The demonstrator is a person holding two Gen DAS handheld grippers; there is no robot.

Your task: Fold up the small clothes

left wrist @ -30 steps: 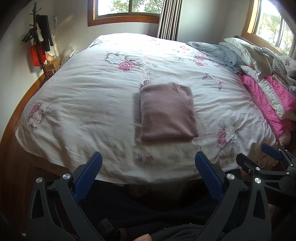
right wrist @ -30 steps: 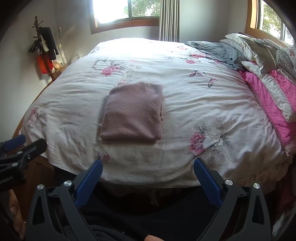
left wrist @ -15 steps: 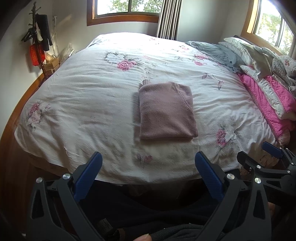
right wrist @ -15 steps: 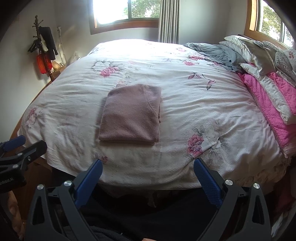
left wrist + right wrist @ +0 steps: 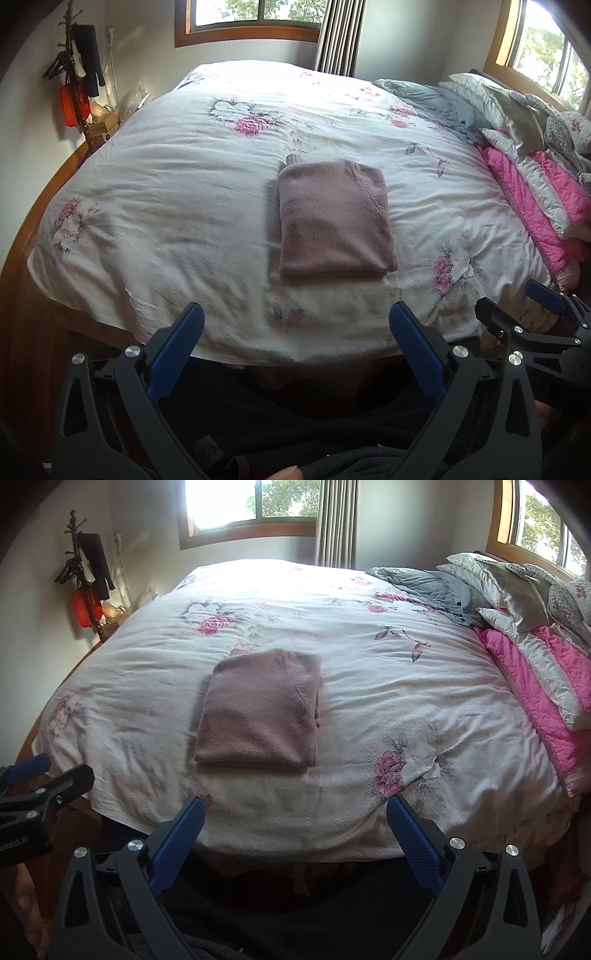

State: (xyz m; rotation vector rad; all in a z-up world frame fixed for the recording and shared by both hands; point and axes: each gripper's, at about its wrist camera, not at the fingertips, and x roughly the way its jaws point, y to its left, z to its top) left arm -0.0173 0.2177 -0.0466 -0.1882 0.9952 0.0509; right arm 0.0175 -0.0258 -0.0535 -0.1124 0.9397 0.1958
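Note:
A mauve knit garment (image 5: 334, 218) lies folded into a neat rectangle on the white floral bedspread (image 5: 184, 192), a small cuff poking out at its far left corner. The right wrist view shows the same folded garment (image 5: 260, 710) left of centre. My left gripper (image 5: 295, 325) hangs open at the near edge of the bed, well short of the garment, nothing between its blue pads. My right gripper (image 5: 295, 818) is likewise open and empty at the bed's near edge. Each gripper shows at the side of the other's view.
Pillows and a pink quilt (image 5: 535, 192) pile up along the bed's right side, with a grey blanket (image 5: 436, 107) behind. A coat stand (image 5: 79, 77) with dark and red items stands by the left wall. A wooden bed frame (image 5: 22, 236) runs along the left.
Both views have shifted slightly, the right gripper drifting a little nearer the bed. The garment has stayed folded and still, and both grippers have remained open.

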